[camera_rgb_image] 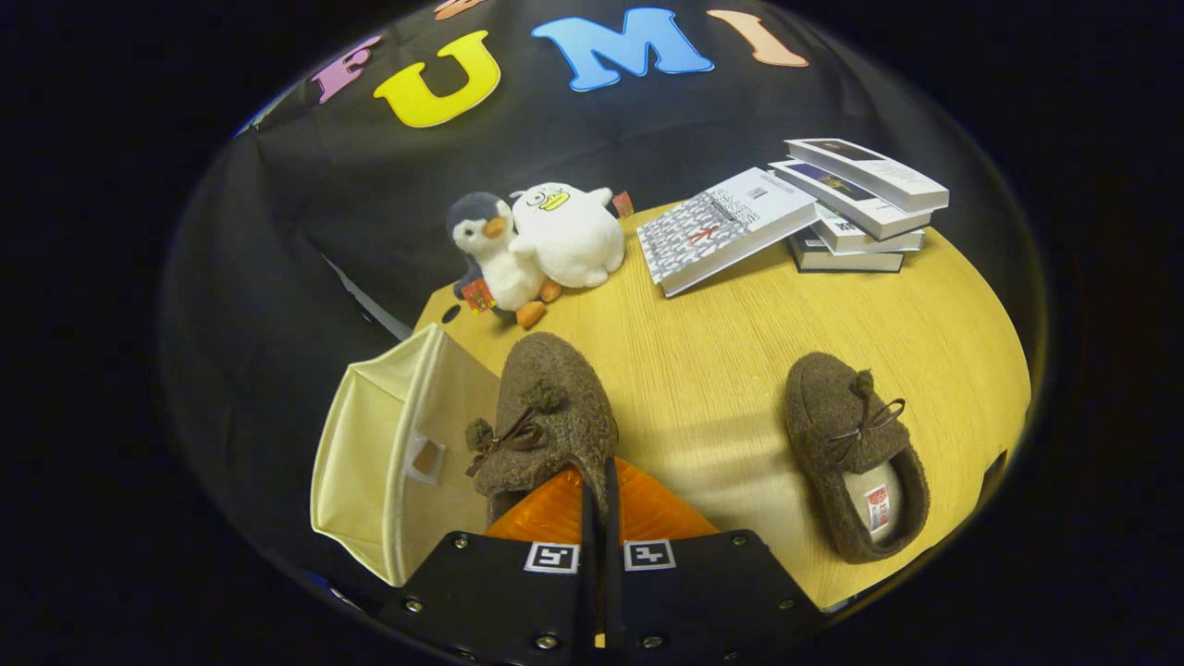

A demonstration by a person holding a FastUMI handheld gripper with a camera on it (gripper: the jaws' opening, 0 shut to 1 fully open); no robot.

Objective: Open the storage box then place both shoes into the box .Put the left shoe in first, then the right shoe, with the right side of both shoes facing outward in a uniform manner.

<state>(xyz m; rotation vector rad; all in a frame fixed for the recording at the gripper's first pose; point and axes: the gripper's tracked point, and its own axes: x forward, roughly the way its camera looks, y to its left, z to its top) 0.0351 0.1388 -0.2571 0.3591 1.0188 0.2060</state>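
Gripping fuzzy brown slipper [553, 421] heel, apparently: orange tongs [599, 504] pressed narrow beside cream fabric box [370, 462].

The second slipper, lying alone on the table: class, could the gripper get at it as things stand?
Probably not yet. The gripper is shut on the first slipper beside the storage box. The second slipper has bare table around it, so the way looks free once the gripper lets go.

brown fuzzy shoes [856, 444], cream storage box [370, 462], orange tool [599, 504] fingers
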